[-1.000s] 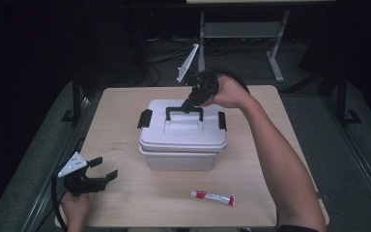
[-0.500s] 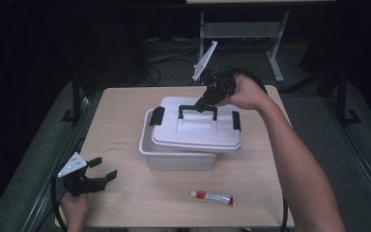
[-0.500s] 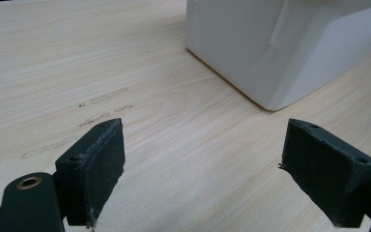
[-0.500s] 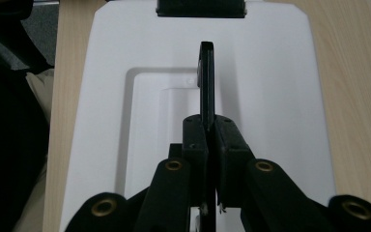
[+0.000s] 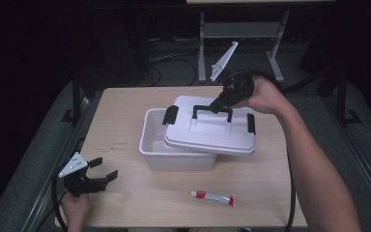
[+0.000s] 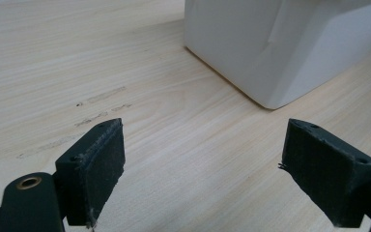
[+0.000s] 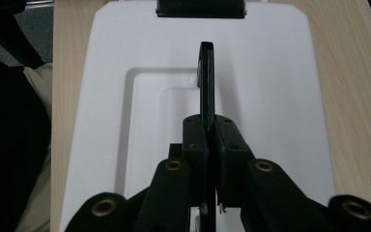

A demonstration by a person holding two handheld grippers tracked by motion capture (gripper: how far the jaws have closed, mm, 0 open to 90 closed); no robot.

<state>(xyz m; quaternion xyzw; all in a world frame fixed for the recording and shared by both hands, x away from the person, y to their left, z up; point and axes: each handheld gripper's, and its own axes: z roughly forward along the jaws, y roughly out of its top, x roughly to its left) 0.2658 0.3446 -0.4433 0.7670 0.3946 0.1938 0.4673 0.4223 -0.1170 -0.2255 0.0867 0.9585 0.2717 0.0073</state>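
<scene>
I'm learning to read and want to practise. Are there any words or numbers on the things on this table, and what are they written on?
No words can be read here.
The small tube has a red band at one end, but any print on it is too small and blurred to read.
The white lid and the white box show no labels.
The faint marks on the table are scuffs, not letters.

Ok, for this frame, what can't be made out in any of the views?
- Right part of the box's interior: high view, covered by the lid that the right gripper holds by the handle.
- Print on the tube: high view, too small.
- Box top: left gripper view, cut off by the upper edge.
- Left gripper: open, holding nothing.
</scene>
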